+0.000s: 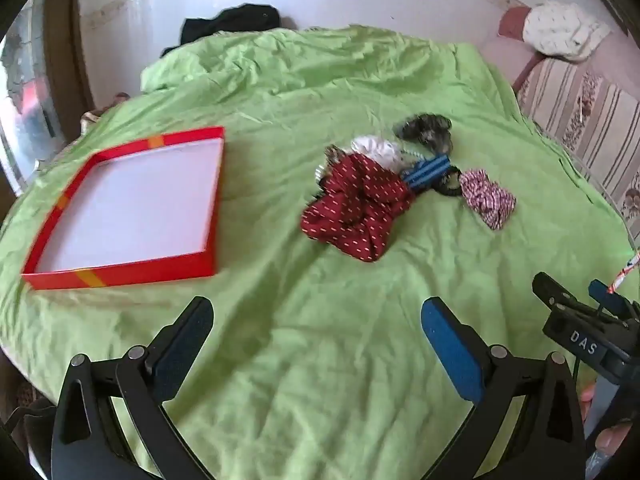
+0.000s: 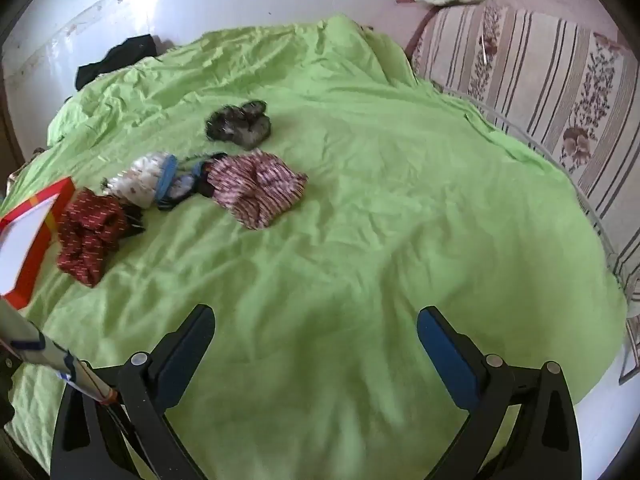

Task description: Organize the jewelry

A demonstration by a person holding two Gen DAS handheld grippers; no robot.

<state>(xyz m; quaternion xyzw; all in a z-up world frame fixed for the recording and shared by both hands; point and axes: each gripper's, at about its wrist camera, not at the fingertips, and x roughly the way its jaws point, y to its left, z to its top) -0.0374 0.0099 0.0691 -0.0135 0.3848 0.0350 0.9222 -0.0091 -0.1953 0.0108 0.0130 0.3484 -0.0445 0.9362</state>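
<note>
Several hair scrunchies lie in a loose pile on a green sheet [image 1: 320,360]: a dark red dotted one [image 1: 356,212] [image 2: 88,236], a white one [image 1: 378,148] [image 2: 142,178], a blue striped band [image 1: 426,170] [image 2: 168,178], a pink striped one [image 1: 488,198] [image 2: 258,190] and a grey one [image 1: 428,130] [image 2: 240,122]. Left of the pile sits a shallow red box [image 1: 120,274] [image 2: 36,256] with a white floor. My left gripper [image 1: 318,324] hovers open above the sheet, short of the pile. My right gripper [image 2: 316,328] is open too, over bare sheet, and shows at the left wrist view's right edge [image 1: 576,292].
A striped floral cushion [image 2: 540,92] runs along the right side of the bed. A dark garment [image 1: 232,24] lies at the far edge against the white wall. A white patterned cloth [image 1: 560,32] rests on the cushion's far end.
</note>
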